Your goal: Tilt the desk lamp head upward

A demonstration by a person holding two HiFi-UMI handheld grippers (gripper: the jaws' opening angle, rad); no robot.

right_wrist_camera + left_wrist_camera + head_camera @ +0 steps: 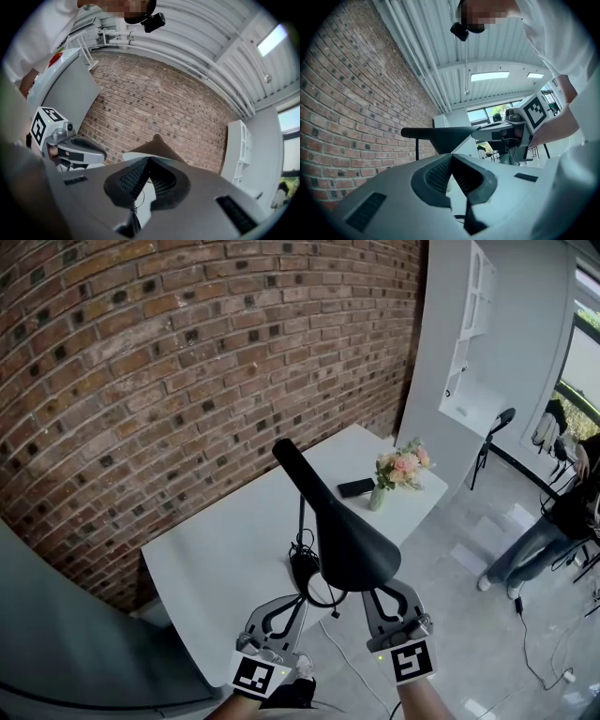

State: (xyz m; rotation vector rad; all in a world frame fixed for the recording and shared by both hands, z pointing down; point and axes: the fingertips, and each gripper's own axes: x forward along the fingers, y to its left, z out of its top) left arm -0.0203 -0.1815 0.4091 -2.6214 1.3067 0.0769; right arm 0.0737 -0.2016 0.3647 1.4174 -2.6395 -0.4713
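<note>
Black lamp head (342,526) sat over the near edge of the white table (216,559), narrow end pointing up toward the brick wall (187,362), wide shade end facing the person. Thin stem (301,517) ran down behind it, and a loop of cable (314,589) lay at its foot. The base was hidden under the shade in the head view. Left gripper (451,158) had its jaws together with nothing between them, tips just below and beside the shade's left side. Right gripper (149,160) was the same: jaws together, empty, tips right at the shade's rim. I couldn't confirm actual contact from any view. It read as a set-up for a push-up from underneath rather than a pinch, with the tilt not yet started.

Risks, as I judged them: the shade looked smooth and curved, so closed tips pushing on it could skate off the rim. That would happen most easily if the two sides loaded unevenly, which would twist the head instead of pitching it. The stand looked slim and close to the table edge, so a stiff hinge could lift or slide the whole lamp rather than turn the joint, and it could go off the near edge. The cable loop was near the left jaws and could snag. The vase of flowers (401,470) and a dark flat item (356,487) sat well apart at the far end, so they were low risk. Bracing the stem with one gripper would be safer.
</note>
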